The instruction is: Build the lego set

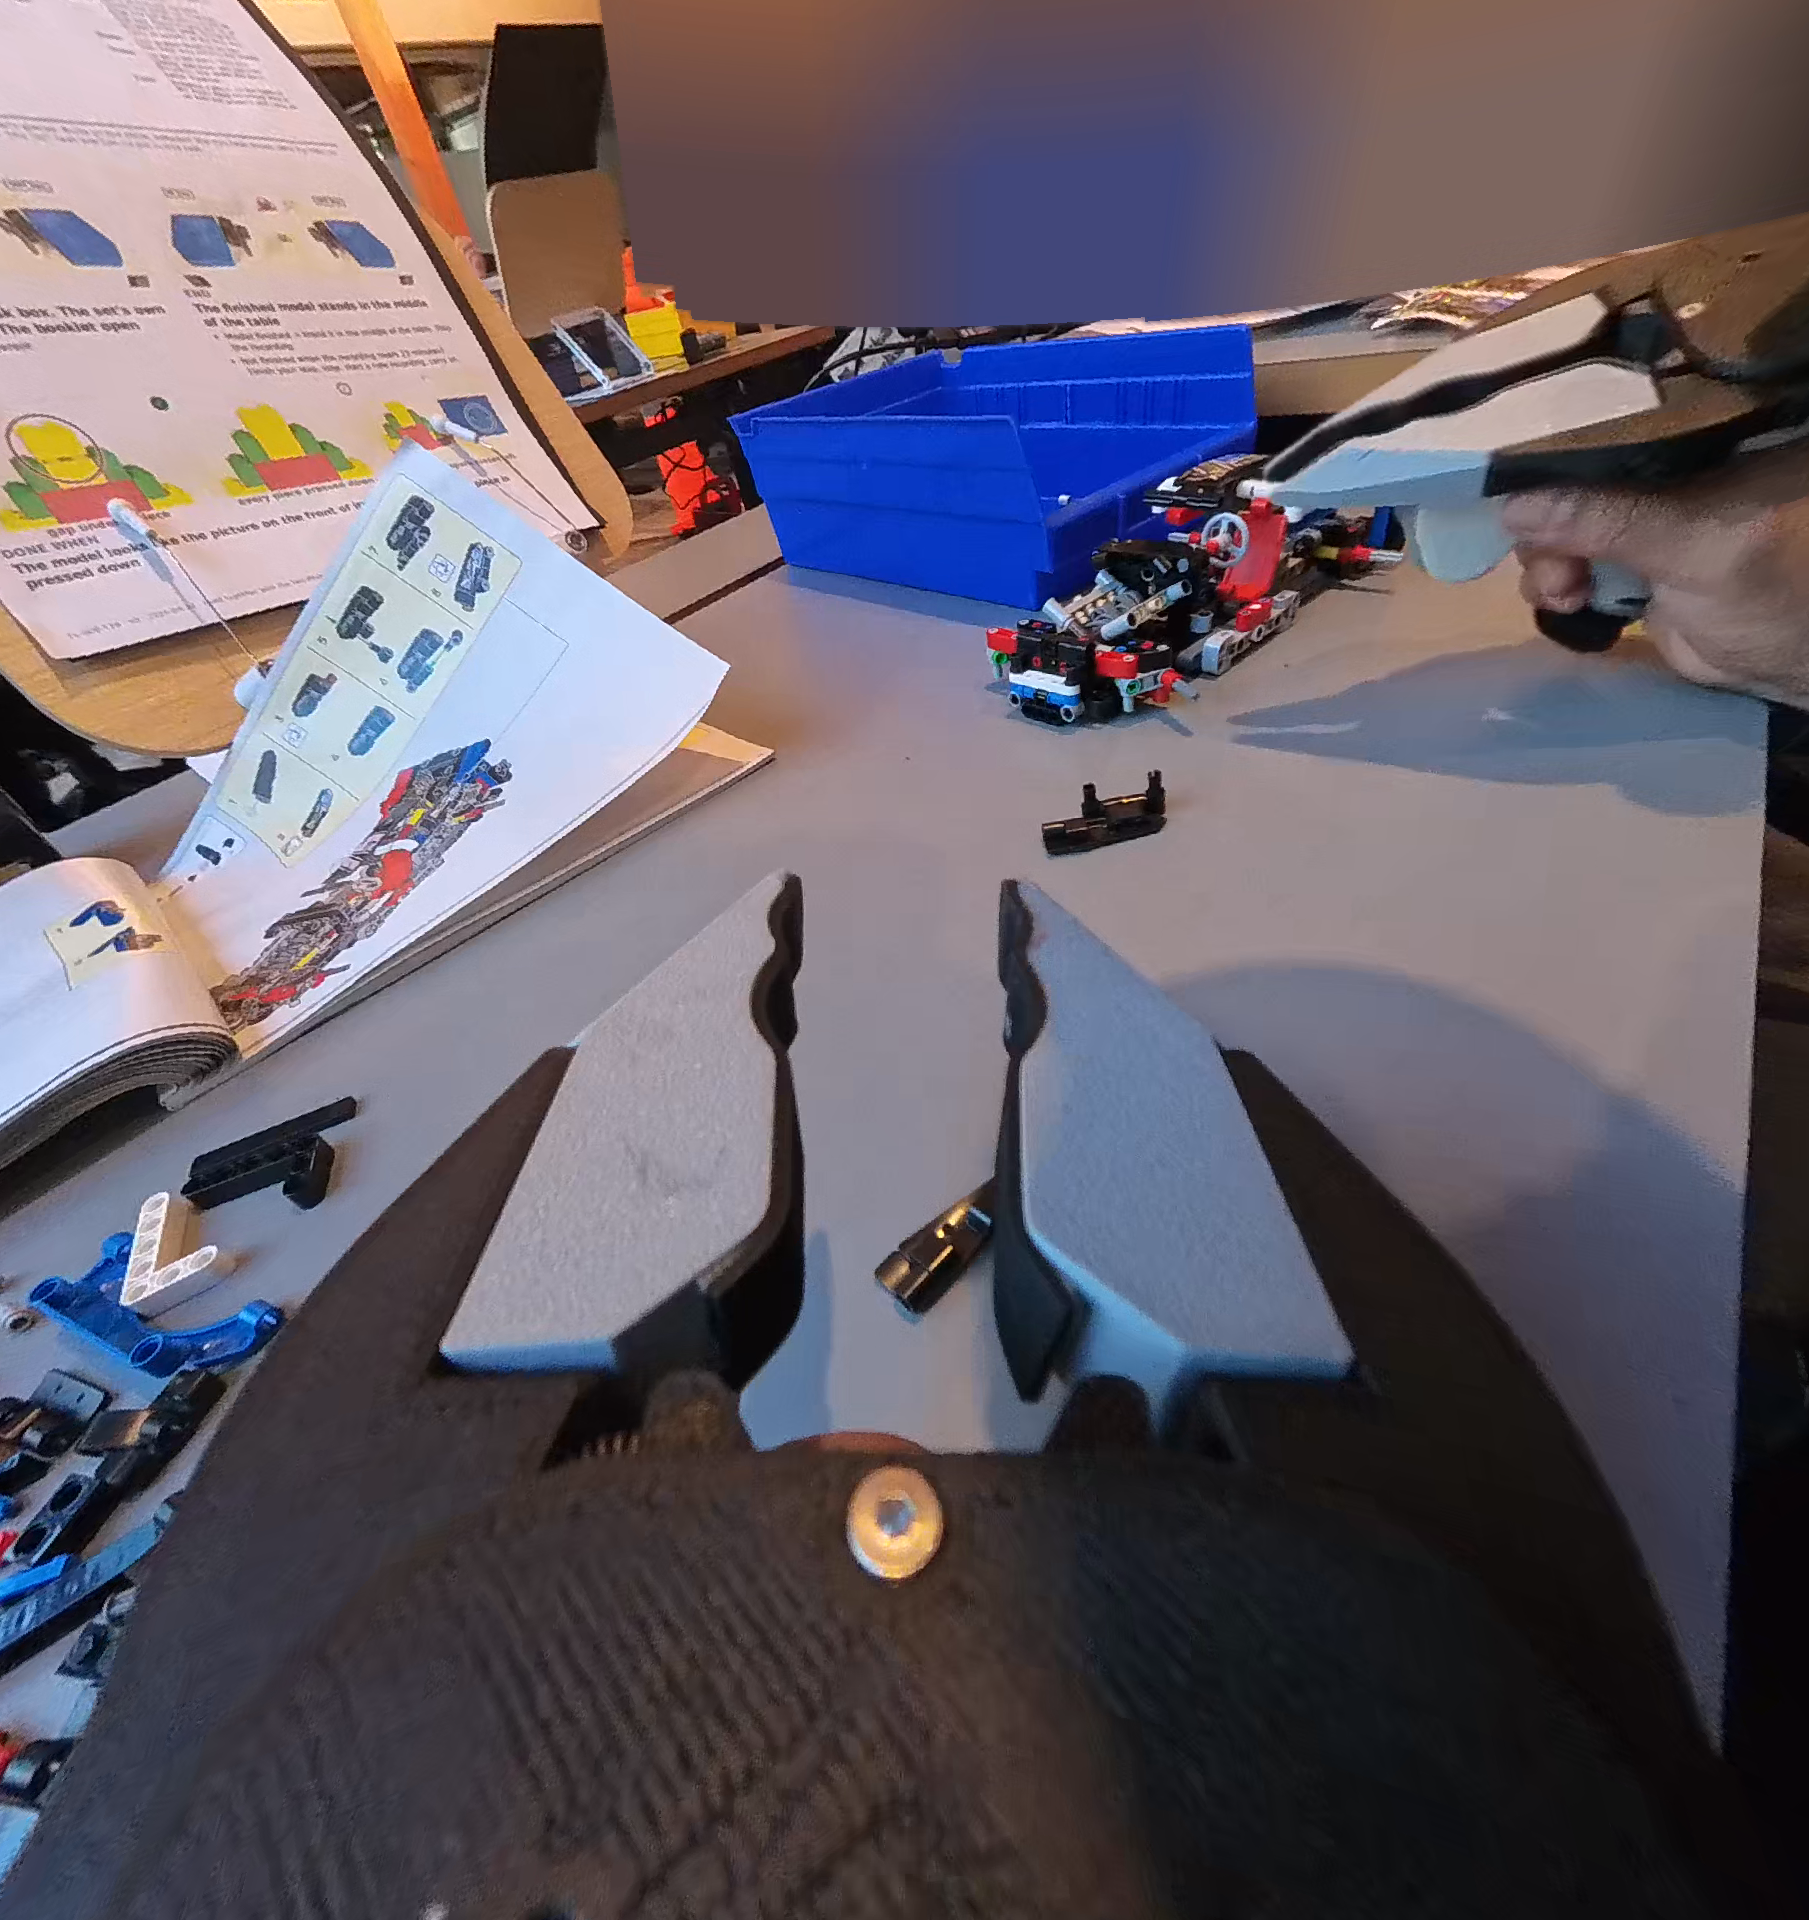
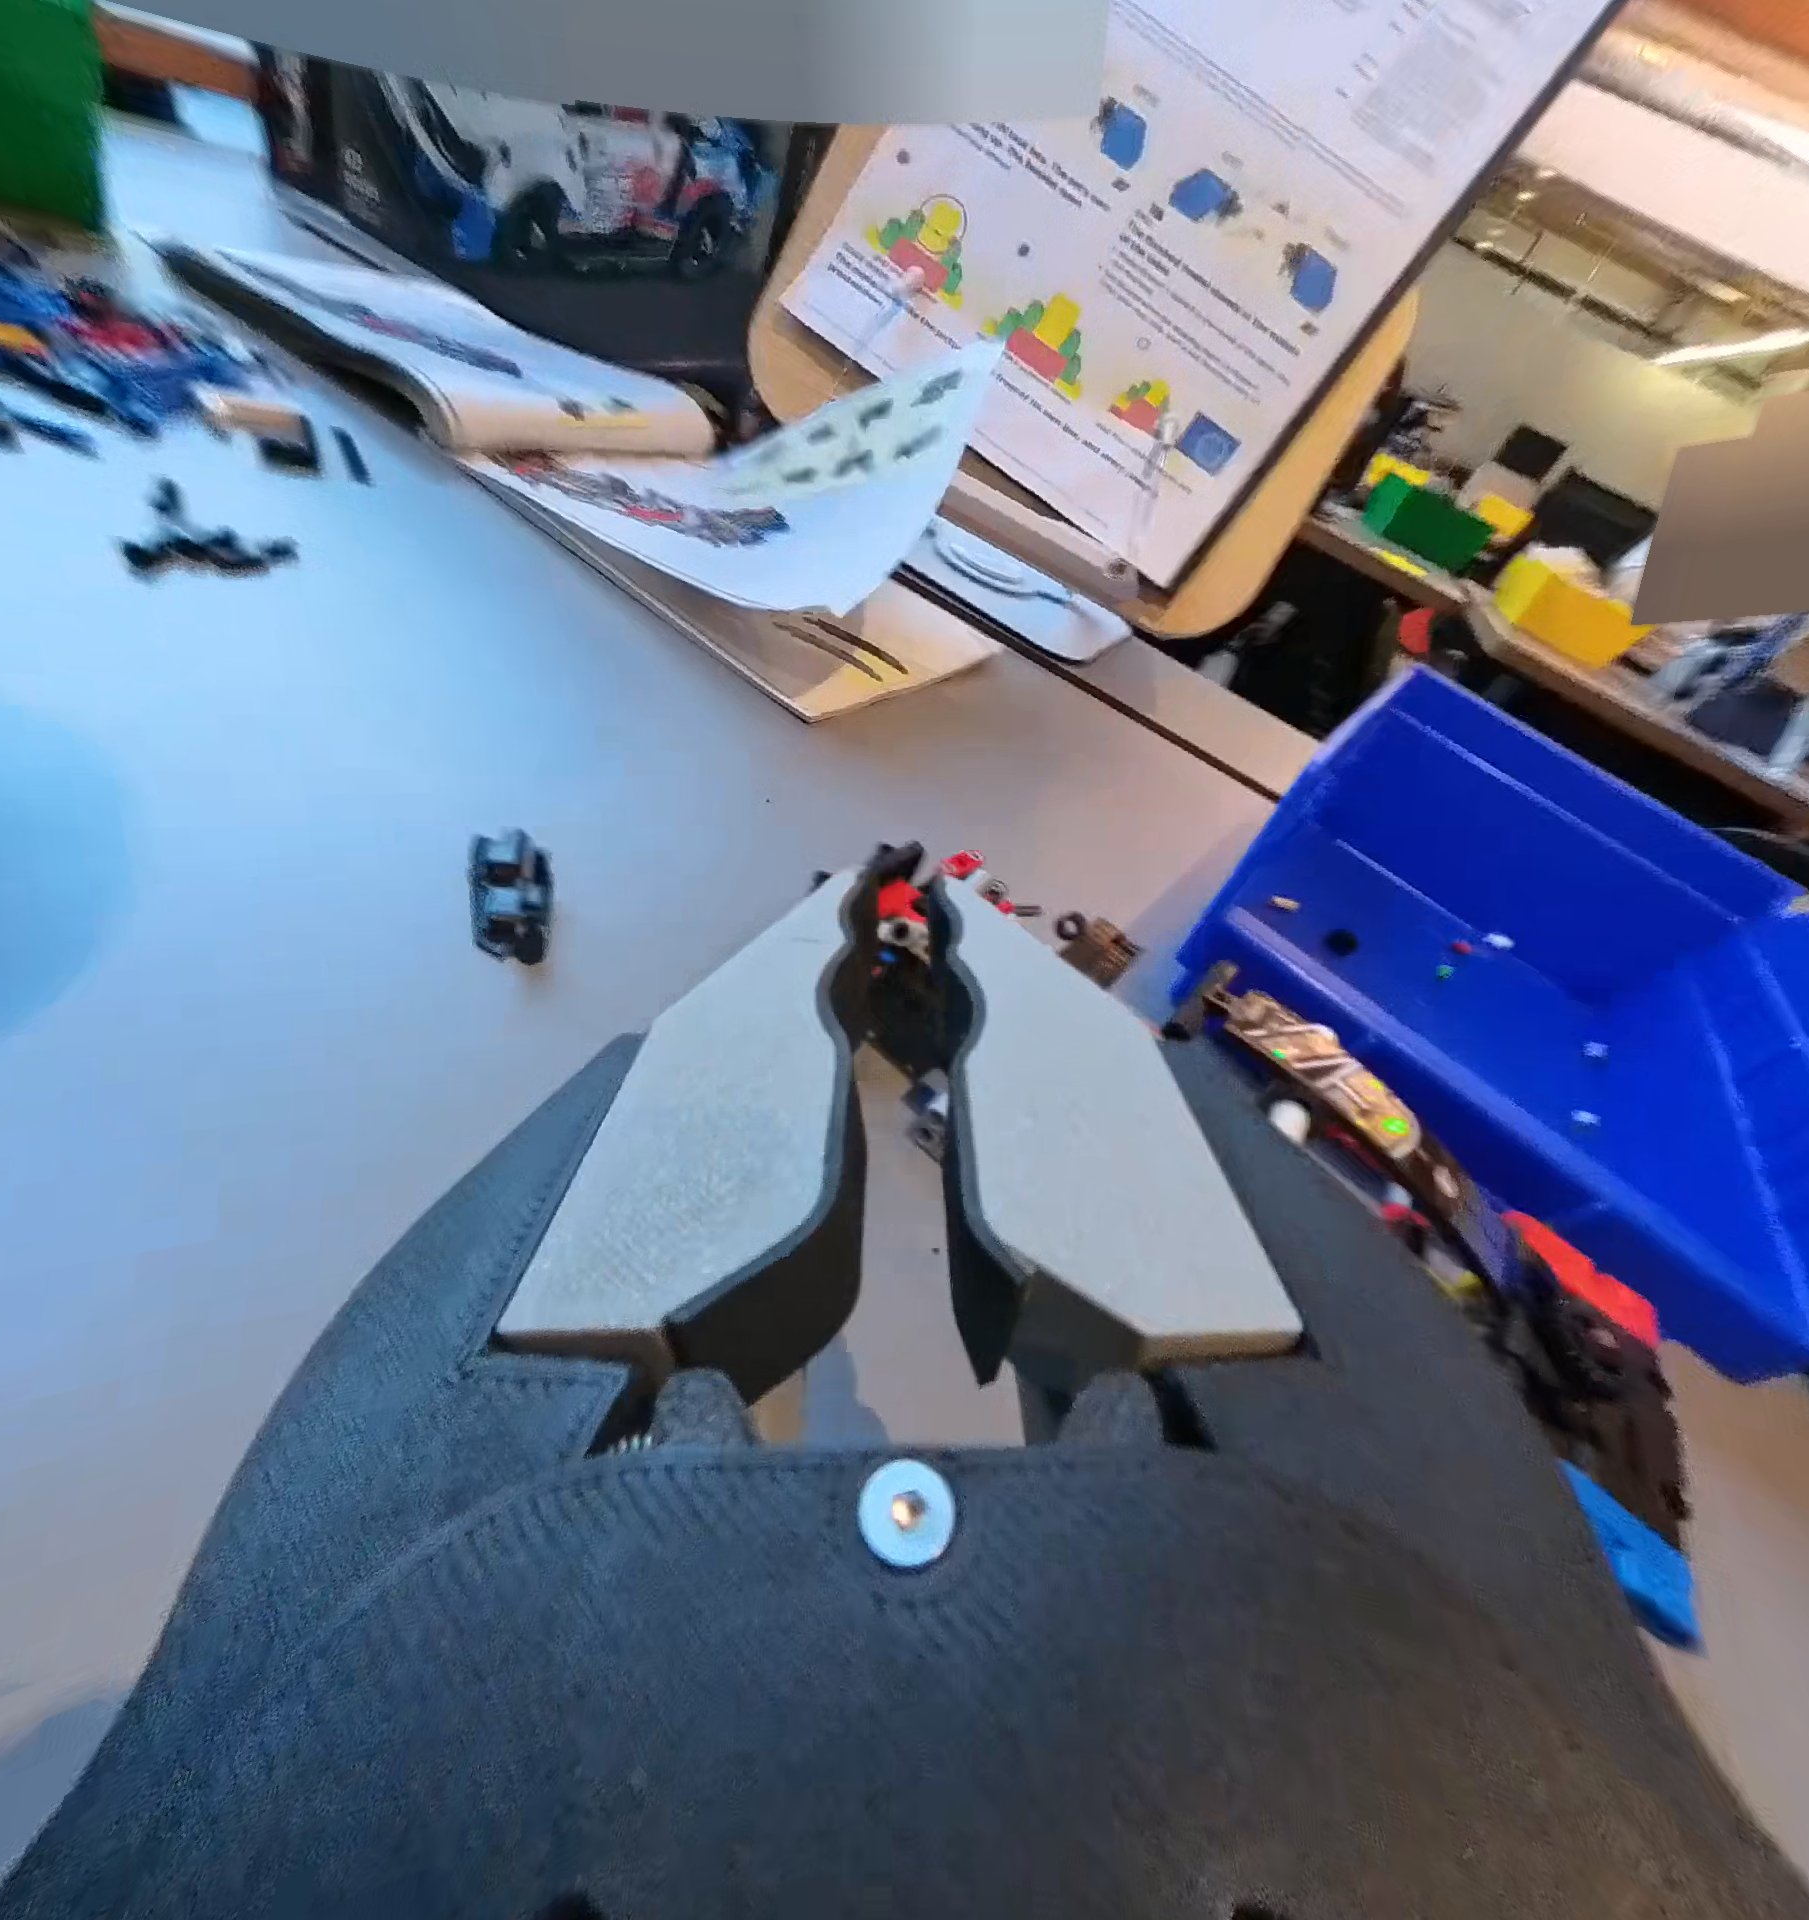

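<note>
1. Bench (image 1: 1399, 935) is grey, and it carries the lego work: the half-built car model (image 1: 1170, 613) sits toward the far right edge, just in front of the blue bin (image 1: 941, 468).
2. The right gripper (image 1: 1255, 488) reaches in from the right edge with a hand (image 1: 1700, 592) on its grip; its tips sit on top of the model's rear, near the red seat and the small steering wheel.
3. In the right wrist view the right gripper (image 2: 905, 883) has its jaws nearly closed, with red and black parts of the model (image 2: 900, 914) between the tips; whether the pads truly clamp them I cannot tell.
4. The left gripper (image 1: 900, 914) hovers over the middle of the bench, jaws well apart and holding nothing.
5. A small black connector (image 1: 931, 1262) lies on the bench below the left gripper, between its fingers near the base.
6. A black bracket piece (image 1: 1106, 816) lies alone on the bench between the left gripper's tips and the model.
7. The open instruction booklet (image 1: 391, 831) lies along the left edge, one page curling upward.
8. Behind it a wooden stand holds a printed sheet (image 1: 152, 312).
9. Loose pieces (image 1: 131, 1320) in blue, white, black and red crowd the near left corner.
10. The bin (image 2: 1565, 997) holds only a few tiny bits.
</note>
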### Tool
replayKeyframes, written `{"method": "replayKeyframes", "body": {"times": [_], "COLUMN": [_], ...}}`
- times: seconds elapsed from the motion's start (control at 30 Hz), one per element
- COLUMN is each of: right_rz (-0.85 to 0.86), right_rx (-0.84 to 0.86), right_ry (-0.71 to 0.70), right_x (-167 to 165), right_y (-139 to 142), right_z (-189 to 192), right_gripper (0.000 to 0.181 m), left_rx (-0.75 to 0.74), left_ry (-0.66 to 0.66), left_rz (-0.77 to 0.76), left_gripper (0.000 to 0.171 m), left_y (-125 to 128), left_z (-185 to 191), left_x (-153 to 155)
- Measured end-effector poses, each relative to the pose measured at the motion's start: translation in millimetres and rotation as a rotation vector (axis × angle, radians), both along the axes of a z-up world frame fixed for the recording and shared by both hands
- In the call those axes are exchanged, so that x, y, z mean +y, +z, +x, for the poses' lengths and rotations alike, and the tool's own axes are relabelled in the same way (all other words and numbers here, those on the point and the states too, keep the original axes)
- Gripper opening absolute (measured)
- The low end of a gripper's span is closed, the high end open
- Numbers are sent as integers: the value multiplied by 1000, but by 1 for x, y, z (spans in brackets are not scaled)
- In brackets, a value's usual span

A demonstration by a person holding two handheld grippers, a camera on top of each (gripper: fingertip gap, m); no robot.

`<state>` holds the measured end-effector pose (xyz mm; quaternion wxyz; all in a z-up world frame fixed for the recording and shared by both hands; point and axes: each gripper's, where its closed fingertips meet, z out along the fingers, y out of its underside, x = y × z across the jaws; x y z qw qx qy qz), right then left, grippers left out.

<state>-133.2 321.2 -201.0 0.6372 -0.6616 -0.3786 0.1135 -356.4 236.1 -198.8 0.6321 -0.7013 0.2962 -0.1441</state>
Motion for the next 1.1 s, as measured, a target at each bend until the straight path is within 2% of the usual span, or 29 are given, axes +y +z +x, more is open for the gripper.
{"method": "replayKeyframes", "body": {"times": [0.07, 0.17, 0.27, 0.43, 0.63, 0.8, 0.87, 0.97, 1.1], "right_rz": [-47, -105, -102, -163, -310, -428, -462, -520, -585], "right_rx": [24, -79, -141, -131, -133, -262, -286, -298, -229], "right_ry": [71, 109, 121, 134, 275, 288, 304, 326, 325], "right_x": [-4, -8, -12, -11, -30, -19, -18, -20, -21], "right_y": [-4, -24, -31, -36, -47, -73, -79, -85, -81], "right_z": [-10, -24, -32, -37, -75, -93, -96, -96, -96], "right_gripper": [16, 20, 20, 20, 28, 32, 30, 12, 11], "left_rx": [10, 18, 15, 26, 31, 43, 57, 86, 139], "left_ry": [1, 3, -2, -15, -43, -52, -54, -63, -78], "left_rz": [1, 2, 4, -7, -19, -15, -10, -3, -22], "left_gripper": [34, 34, 34, 34, 34, 34, 34, 34, 34], "left_y": [-1, -2, -1, -3, -5, -6, -6, -9, -16], "left_z": [1, 1, 1, 0, 4, 7, 8, 11, 18], "left_x": [0, 0, 0, -2, -4, -6, -8, -9, -8]}}
